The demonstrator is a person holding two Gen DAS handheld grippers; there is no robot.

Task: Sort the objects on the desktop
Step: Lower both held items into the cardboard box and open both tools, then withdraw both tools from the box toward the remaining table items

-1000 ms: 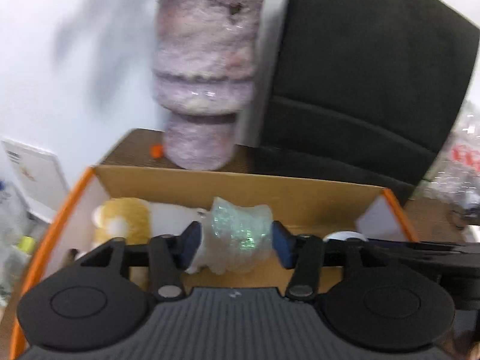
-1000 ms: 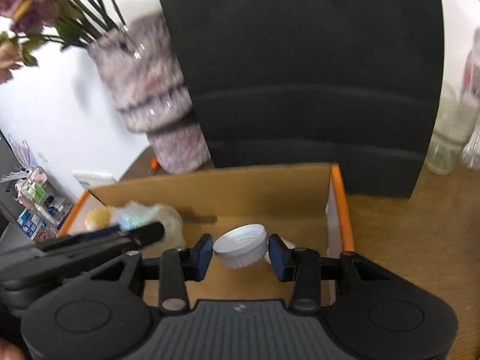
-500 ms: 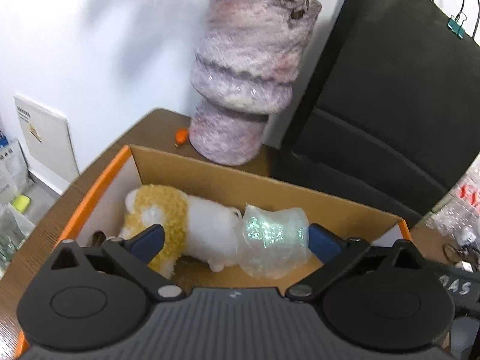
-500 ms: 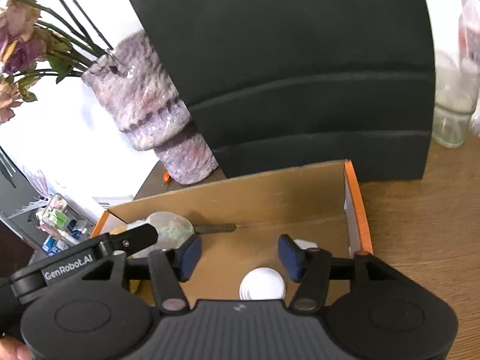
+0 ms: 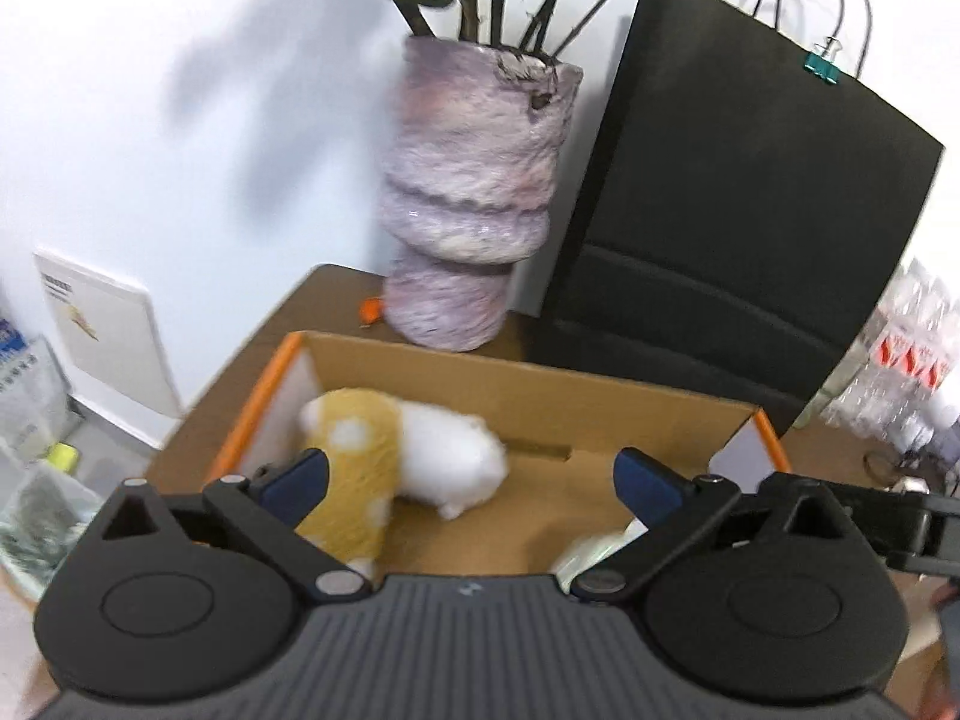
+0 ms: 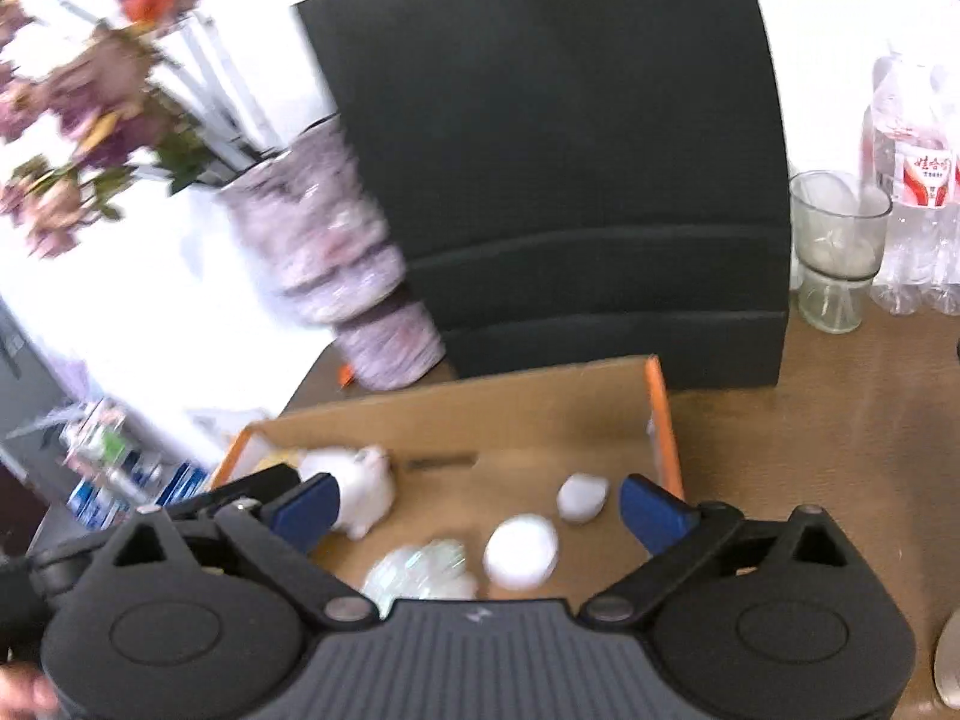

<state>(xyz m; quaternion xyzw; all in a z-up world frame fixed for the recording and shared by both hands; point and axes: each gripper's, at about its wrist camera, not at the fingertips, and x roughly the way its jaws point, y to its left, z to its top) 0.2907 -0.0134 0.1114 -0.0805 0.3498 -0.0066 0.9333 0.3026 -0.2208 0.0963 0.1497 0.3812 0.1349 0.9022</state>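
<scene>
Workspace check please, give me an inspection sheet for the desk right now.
Surface: brown wooden desk.
Job's things: cardboard box holds plush toy, white cap, iridescent wrapper, small white object.
Clutter: vase, black bag, glass, water bottles.
Grippers: left gripper open, empty; right gripper opening, empty.
Cables: nothing seen.
Surroundings: white wall.

Left gripper [image 5: 471,483] wide open, empty, over box [image 5: 540,384]. Plush [image 5: 408,462] inside at 9 o'clock; vase [image 5: 468,204] at 12.
</scene>
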